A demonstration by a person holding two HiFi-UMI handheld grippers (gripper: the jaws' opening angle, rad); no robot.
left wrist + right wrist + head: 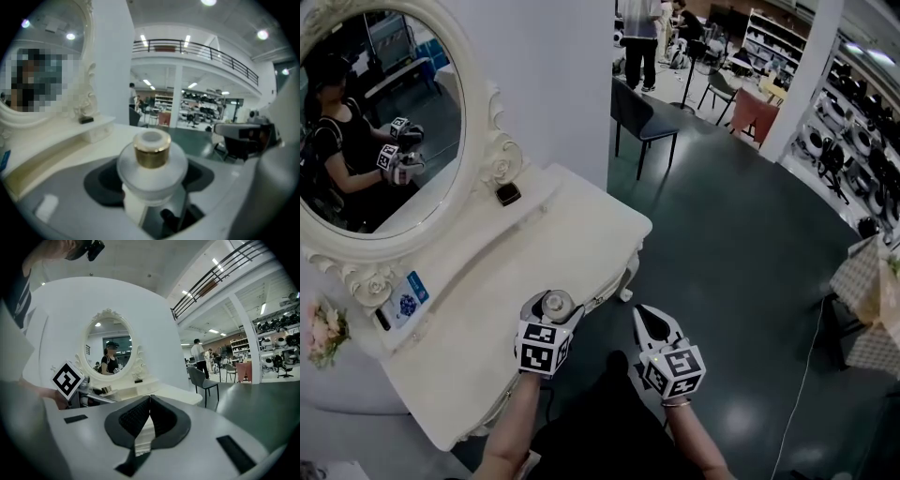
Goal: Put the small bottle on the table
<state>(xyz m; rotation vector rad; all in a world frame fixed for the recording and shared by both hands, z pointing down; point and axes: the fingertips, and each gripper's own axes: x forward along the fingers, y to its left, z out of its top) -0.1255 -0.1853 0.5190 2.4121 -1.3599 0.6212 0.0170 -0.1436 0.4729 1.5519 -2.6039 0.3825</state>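
Observation:
The small bottle (pixel 557 304) is frosted white with a gold collar and a white cap. My left gripper (pixel 551 317) is shut on it, a pad on each side of its round body (pixel 151 164), and it stands upright over the front edge of the white dressing table (pixel 572 225). Whether it touches the tabletop is hidden. My right gripper (pixel 644 316) hangs to the right, off the table over the floor, its jaws shut tip to tip with nothing between them (pixel 150 401). The right gripper view catches the left gripper's marker cube (pixel 68 379) at its left.
An oval mirror (pixel 375 122) in an ornate white frame stands at the table's back. On its low shelf are a small dark object (pixel 508 194) and a blue card (pixel 405 300). Pink flowers (pixel 326 330) sit at the left. A dark chair (pixel 642 117) stands behind the table.

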